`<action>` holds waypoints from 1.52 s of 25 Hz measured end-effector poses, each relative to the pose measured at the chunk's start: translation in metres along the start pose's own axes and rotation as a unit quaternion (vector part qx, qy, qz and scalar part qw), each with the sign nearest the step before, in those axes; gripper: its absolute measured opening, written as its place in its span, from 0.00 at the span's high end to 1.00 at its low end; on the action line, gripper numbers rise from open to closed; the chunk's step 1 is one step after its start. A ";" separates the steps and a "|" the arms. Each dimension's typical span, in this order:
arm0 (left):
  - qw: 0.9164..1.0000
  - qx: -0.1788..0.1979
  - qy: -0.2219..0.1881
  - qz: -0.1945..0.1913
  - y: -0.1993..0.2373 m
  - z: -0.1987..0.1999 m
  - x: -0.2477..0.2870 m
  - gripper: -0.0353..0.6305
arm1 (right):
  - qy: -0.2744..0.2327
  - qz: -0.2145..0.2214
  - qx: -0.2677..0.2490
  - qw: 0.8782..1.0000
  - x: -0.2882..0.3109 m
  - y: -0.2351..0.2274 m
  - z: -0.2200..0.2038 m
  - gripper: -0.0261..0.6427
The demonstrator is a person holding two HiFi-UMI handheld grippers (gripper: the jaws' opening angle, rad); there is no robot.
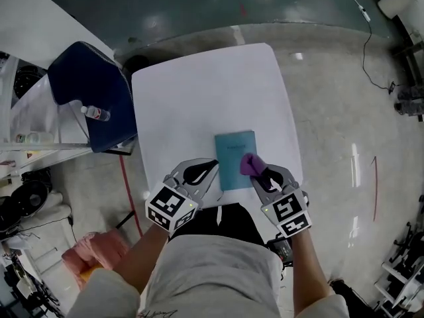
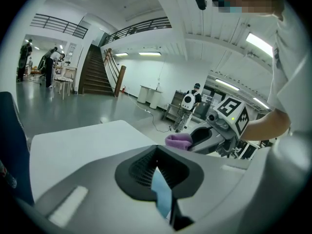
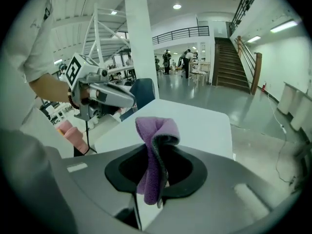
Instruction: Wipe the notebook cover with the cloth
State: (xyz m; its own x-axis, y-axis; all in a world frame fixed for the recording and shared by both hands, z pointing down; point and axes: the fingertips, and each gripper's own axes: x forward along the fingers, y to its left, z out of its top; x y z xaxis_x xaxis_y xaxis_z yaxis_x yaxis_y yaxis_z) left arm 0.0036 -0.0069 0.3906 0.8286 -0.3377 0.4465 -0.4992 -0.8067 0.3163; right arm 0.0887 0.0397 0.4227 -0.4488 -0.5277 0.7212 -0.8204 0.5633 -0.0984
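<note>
A teal notebook (image 1: 233, 152) lies flat near the front edge of the white table (image 1: 199, 91). My left gripper (image 1: 207, 169) is at the notebook's left edge. In the left gripper view a thin blue sliver of the notebook (image 2: 161, 194) sits pinched between the shut jaws. My right gripper (image 1: 263, 174) is shut on a purple cloth (image 1: 250, 163), which rests on the cover's lower right part. The right gripper view shows the cloth (image 3: 155, 155) folded and sticking up out of the jaws, with the left gripper (image 3: 127, 99) across from it.
A dark blue chair (image 1: 93, 98) with a water bottle (image 1: 96, 113) on it stands to the left of the table. A pink bundle (image 1: 99, 250) lies on the floor at the lower left. A cable (image 1: 368, 52) runs over the floor at the right.
</note>
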 end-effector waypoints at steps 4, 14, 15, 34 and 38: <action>1.000 0.009 -0.007 0.003 -0.003 0.015 -0.005 0.95 | -0.036 -0.001 0.022 0.999 -0.014 -0.004 0.020 0.80; 0.999 0.036 -0.029 0.023 -0.008 0.041 -0.023 0.95 | -0.088 0.017 0.056 0.994 -0.043 0.000 0.043 0.80; 0.999 0.035 -0.031 0.027 -0.009 0.043 -0.025 0.95 | -0.099 0.020 0.064 0.993 -0.047 0.001 0.048 0.80; 0.995 0.047 -0.074 0.054 -0.029 0.085 -0.045 0.95 | -0.163 0.032 0.081 0.983 -0.078 0.008 0.093 0.81; 0.994 0.045 -0.077 0.056 -0.028 0.087 -0.049 0.95 | -0.165 0.036 0.082 0.982 -0.078 0.010 0.096 0.81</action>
State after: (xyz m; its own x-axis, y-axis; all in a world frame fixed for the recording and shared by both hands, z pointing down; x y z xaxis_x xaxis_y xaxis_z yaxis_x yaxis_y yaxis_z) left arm -0.0008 -0.0105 0.2872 0.8015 -0.4926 0.3391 -0.5715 -0.7979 0.1919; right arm 0.0818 0.0258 0.2996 -0.5753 -0.6831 0.4499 -0.8167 0.5105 -0.2691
